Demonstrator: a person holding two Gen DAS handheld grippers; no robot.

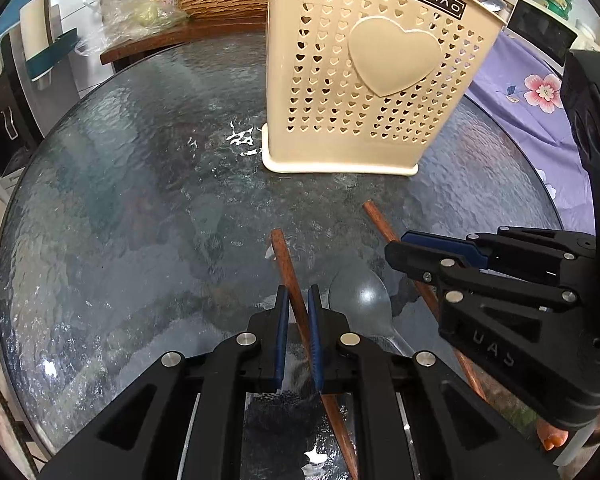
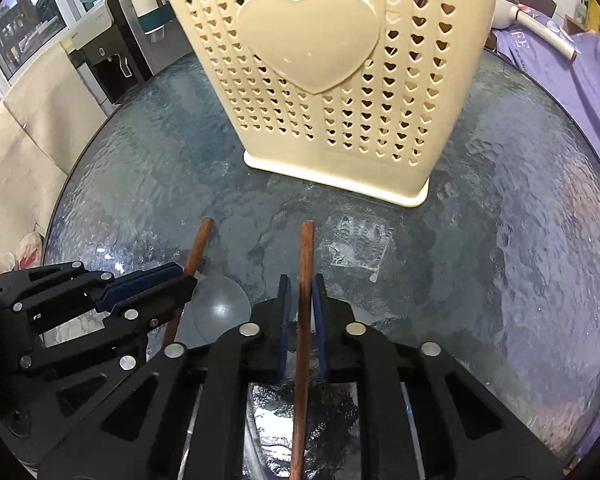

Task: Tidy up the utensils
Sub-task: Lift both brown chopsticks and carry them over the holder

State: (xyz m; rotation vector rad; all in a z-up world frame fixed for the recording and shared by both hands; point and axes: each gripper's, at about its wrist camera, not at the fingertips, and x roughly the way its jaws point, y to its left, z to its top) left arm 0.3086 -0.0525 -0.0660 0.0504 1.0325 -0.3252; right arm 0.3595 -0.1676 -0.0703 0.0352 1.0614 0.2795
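Near, left: left gripper [image 1: 298,300] closing pads around wooden chopstick [image 1: 283,256]; contact not certain, so grip state cannot tell.
Near, right: right gripper [image 2: 301,294] straddling second chopstick [image 2: 306,248], pads just beside shaft; likewise cannot tell.
Between them: metal spoon [image 1: 360,300] lying on glass table [image 1: 120,200], waiting its turn.
Far: cream utensil holder [image 1: 364,80] standing upright, likely destination; some utensils already standing inside.

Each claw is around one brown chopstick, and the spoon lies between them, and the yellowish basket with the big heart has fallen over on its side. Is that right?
Almost. The basket has not fallen over: both wrist views show it standing upright on its base on the glass table. The rest holds: left claw and right claw each straddle a chopstick, spoon between.
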